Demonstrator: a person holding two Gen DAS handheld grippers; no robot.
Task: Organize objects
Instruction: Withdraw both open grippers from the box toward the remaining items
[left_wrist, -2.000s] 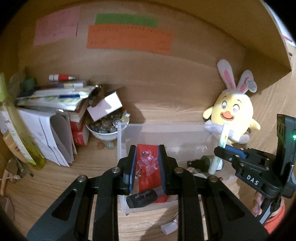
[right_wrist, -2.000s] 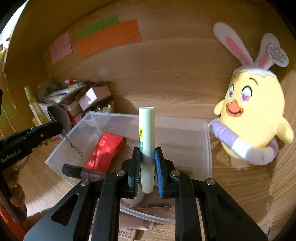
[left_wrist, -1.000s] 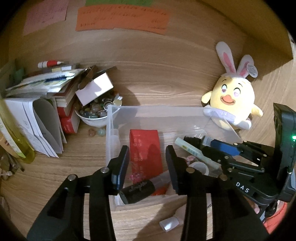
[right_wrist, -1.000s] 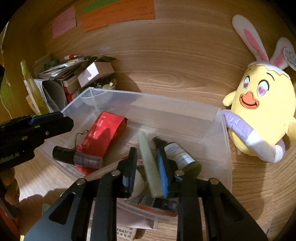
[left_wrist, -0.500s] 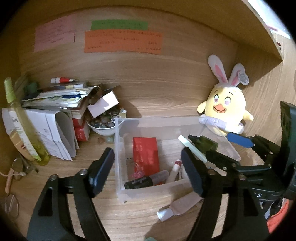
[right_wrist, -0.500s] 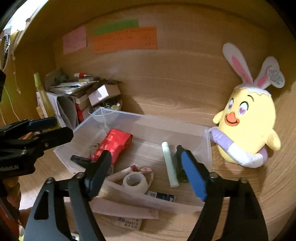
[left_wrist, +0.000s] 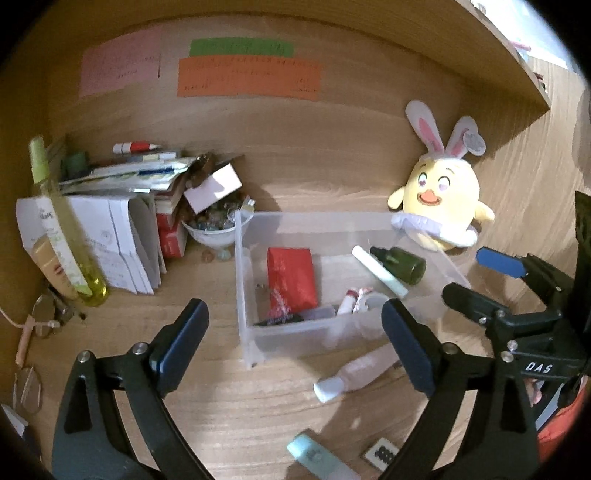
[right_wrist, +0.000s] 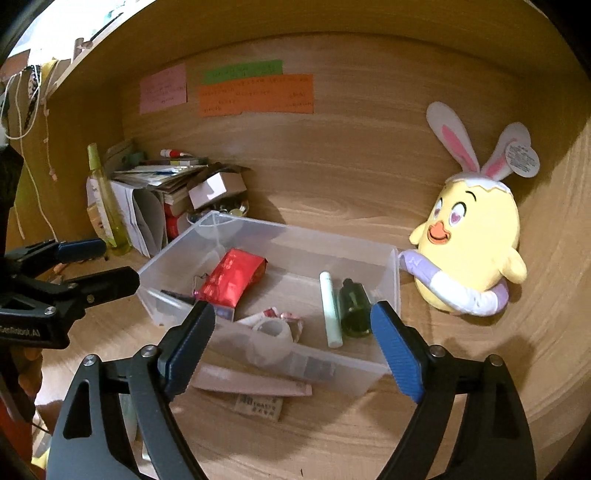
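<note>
Here, in the left wrist view, the left gripper (left_wrist: 293, 328) fills the lower frame, its jaws spread wide and opening further, with nothing clamped between them. The clear bin (left_wrist: 245, 288) sits on the wooden counter (left_wrist: 207, 387) at centre frame, just above and between the fingertips. Inside it lie a red packet (left_wrist: 291, 277), a pale green tube (left_wrist: 378, 271) and a dark green bottle (left_wrist: 400, 263) toward the right side. A pinkish tube (left_wrist: 354, 373) lies on the counter below the bin. The right gripper (left_wrist: 480, 277) enters from the right edge, its jaws apart. At the bottom edge a light blue item and a small label are cut off and hard to read. The near wall of the bin blurs what lies behind it.

In the right wrist view, the right gripper (right_wrist: 291, 338) occupies the lower frame, jaws released and widening, holding nothing. The clear bin (right_wrist: 391, 306) lies just above its fingertips; the pale green tube (right_wrist: 330, 308) and dark green bottle (right_wrist: 354, 308) lie side by side in it at centre right, the red packet (right_wrist: 232, 282) to the left. A tape roll (right_wrist: 271, 338) shows hazily through the front wall. The yellow plush chick (right_wrist: 471, 240) leans at the right against the bin's corner. The left gripper (right_wrist: 96, 262) reaches in from the left edge.
</note>
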